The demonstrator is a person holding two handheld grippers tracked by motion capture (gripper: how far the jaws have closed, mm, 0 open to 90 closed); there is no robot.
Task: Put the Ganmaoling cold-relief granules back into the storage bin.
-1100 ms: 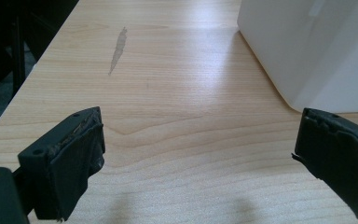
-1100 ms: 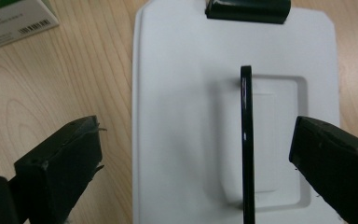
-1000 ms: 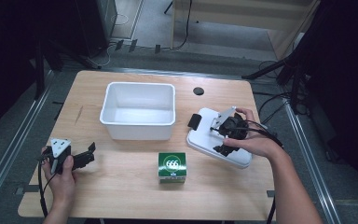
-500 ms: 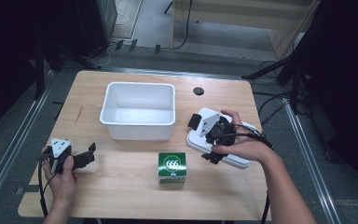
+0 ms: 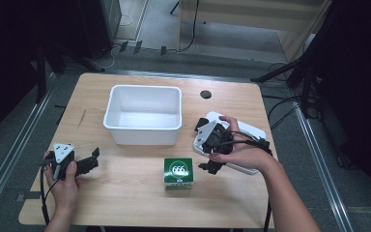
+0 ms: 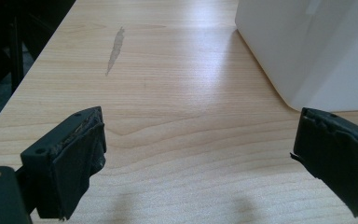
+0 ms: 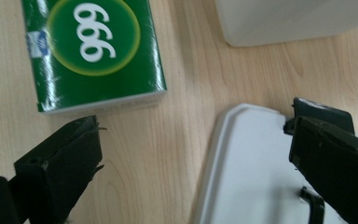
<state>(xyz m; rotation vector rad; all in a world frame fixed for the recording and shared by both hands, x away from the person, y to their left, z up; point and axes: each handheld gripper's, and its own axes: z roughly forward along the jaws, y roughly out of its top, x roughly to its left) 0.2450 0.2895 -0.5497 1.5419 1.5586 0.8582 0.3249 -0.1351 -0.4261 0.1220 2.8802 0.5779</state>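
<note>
High view: white tub (image 5: pixel 143 114) empty on counter (image 5: pixel 125 203); green box (image 5: pixel 178 173) just in front, near right tool (image 5: pixel 207 153) over white lid (image 5: pixel 244 129).

Left gripper view: left tool (image 6: pixel 200 158) wide, empty, tub wall beside.

Right gripper view: right tool (image 7: pixel 196 163) wide, empty, straddling lid edge; could snag lid, knock box.

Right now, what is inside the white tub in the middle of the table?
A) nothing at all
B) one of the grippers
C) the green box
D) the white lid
A: in the high view the white tub shows a bare floor, while the green box sits on the table in front of it.
</note>
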